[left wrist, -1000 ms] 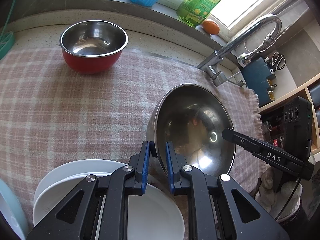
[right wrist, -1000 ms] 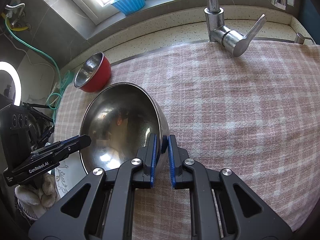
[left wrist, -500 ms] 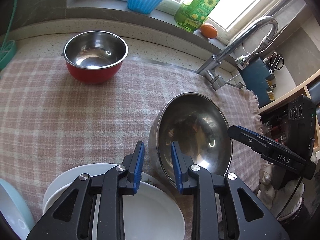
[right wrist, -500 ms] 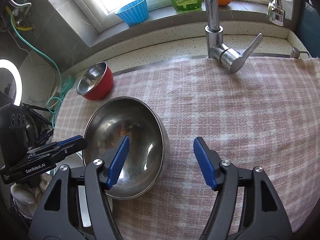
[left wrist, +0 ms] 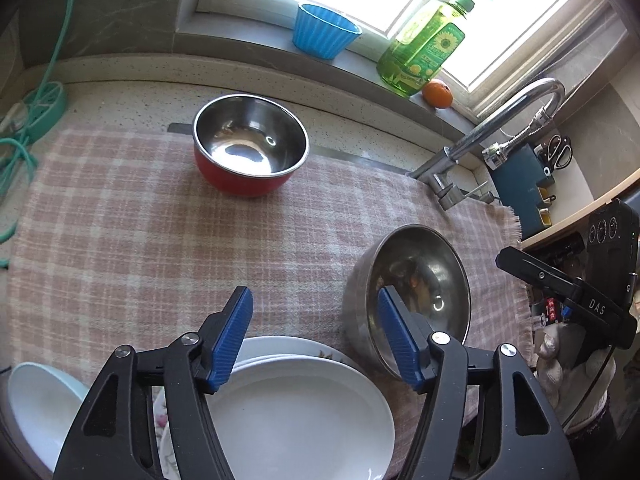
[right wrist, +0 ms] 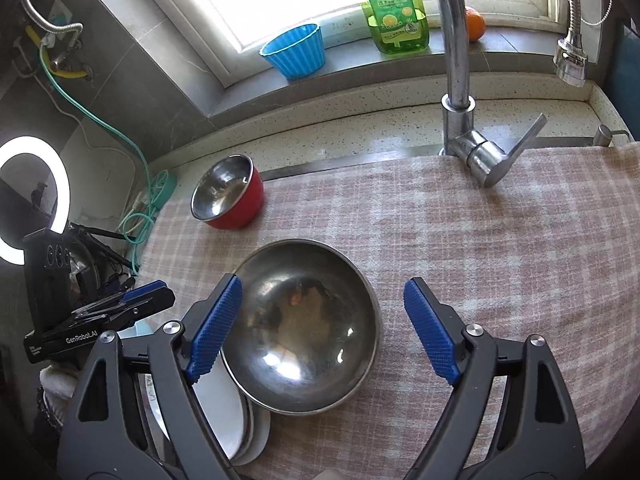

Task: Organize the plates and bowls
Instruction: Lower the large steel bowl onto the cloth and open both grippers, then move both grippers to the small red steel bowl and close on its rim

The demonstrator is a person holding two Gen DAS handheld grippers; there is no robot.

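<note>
A large steel bowl (left wrist: 416, 300) (right wrist: 304, 332) rests on the pink checked cloth (left wrist: 160, 232), its near edge beside a stack of white plates (left wrist: 304, 412) (right wrist: 224, 412). A smaller red bowl with a steel inside (left wrist: 250, 144) (right wrist: 226, 192) stands farther back on the cloth. My left gripper (left wrist: 316, 332) is open and empty above the plates, its right finger in front of the steel bowl's rim. My right gripper (right wrist: 324, 324) is open and empty, its jaws spread either side of the steel bowl.
A pale blue-green dish (left wrist: 36, 404) sits at the near left. A tap (right wrist: 460, 80) stands at the back of the cloth. On the window sill are a blue cup (left wrist: 324, 32), a green soap bottle (left wrist: 424, 48) and an orange (left wrist: 438, 94). A green hose (left wrist: 24, 120) lies at left.
Both grippers let go of the steel bowl's rim, opened wide and drew back. The bowl went from tilted up to resting on the cloth.
</note>
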